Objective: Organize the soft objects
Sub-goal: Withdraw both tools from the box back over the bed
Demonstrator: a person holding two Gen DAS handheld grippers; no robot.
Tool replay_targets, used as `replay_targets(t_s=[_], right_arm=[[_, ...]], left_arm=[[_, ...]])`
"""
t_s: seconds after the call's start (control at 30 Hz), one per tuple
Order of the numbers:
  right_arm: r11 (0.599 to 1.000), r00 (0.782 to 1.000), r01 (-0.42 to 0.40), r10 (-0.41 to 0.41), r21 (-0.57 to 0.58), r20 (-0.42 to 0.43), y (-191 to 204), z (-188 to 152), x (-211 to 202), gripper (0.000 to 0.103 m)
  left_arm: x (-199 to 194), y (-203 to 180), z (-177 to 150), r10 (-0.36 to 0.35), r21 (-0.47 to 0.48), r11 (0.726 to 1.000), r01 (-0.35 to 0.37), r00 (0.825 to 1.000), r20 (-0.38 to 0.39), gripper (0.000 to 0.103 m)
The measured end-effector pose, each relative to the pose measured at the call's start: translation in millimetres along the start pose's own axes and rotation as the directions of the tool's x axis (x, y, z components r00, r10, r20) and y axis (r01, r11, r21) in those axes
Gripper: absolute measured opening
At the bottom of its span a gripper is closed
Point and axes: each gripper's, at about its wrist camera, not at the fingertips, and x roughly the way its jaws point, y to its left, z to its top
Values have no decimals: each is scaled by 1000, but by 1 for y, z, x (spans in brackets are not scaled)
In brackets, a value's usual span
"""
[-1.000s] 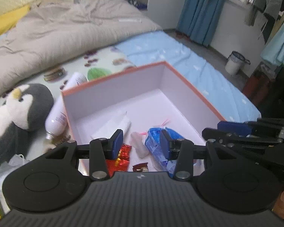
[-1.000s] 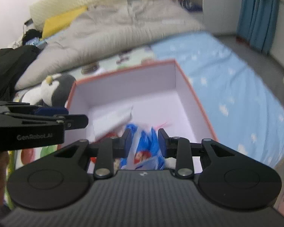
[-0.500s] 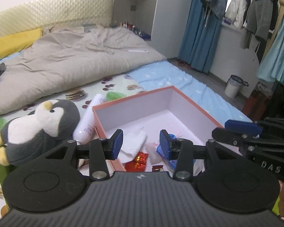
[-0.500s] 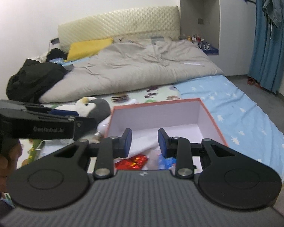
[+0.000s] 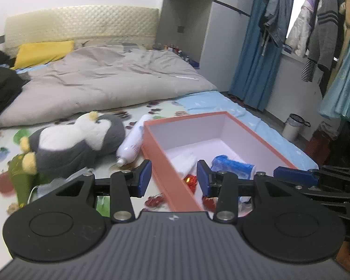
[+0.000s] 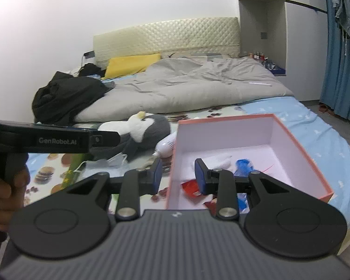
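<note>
An orange box [image 5: 165, 163] with a white inside lies on the bed; it holds a blue packet [image 5: 233, 165], white tissue [image 5: 184, 161] and red wrappers [image 5: 191, 179]. A grey and white penguin plush [image 5: 77, 140] lies to its left, with a white bottle [image 5: 133, 144] between them. My left gripper [image 5: 173, 178] hovers open and empty above the box's near left wall. My right gripper [image 6: 178, 176] is open and empty too, over the box's [image 6: 298, 144] near left corner. The same penguin [image 6: 142, 130] and blue packet [image 6: 243, 165] show in the right wrist view.
A grey duvet [image 6: 186, 86], a yellow pillow [image 6: 130, 64] and black clothes [image 6: 65, 95] fill the far bed. A face mask [image 6: 109, 161] and a green pack [image 6: 74, 168] lie near the penguin. Blue curtains [image 5: 252, 58], hanging clothes and a small bin [image 5: 294, 126] stand to the right.
Both grippers have drawn back and up from inside the box, so the whole box, penguin and room have come into view. Their jaws have kept the same gap.
</note>
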Motion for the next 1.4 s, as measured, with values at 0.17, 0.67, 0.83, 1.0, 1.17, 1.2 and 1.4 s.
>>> replay_targets(t_s=[0.17,0.67,0.83,1.0,1.17,1.2,1.4], right_arm=[[1000,1000,-13,14,-17,8,20,-18,-6,34],[998,998,-55,55,4,-36,61,-64,-7,34],[998,997,-58,58,0,-51,72,-76,-7,34],[998,995,-68,68,-7,-79,82,-88,2,34],[995,990,-99,100,12,-99,90,-91,22,34],[995,990,-103,104,14,-100,91,-90,27,34],[993,986,-117,117,6,-115,98,-85,60,35]], left_arm=[[-21,18,-24,26,-34,999,-26,1000,8,49],[-46,58,-87,83,-108,990,-88,995,-57,49],[-48,68,-105,89,-90,991,-95,993,-75,49],[-41,82,-119,119,-77,989,-128,986,-118,49],[-22,97,-127,154,-19,987,-159,976,-156,53],[-17,99,-127,162,11,987,-162,973,-163,53],[20,120,-128,211,115,975,-190,956,-203,53]])
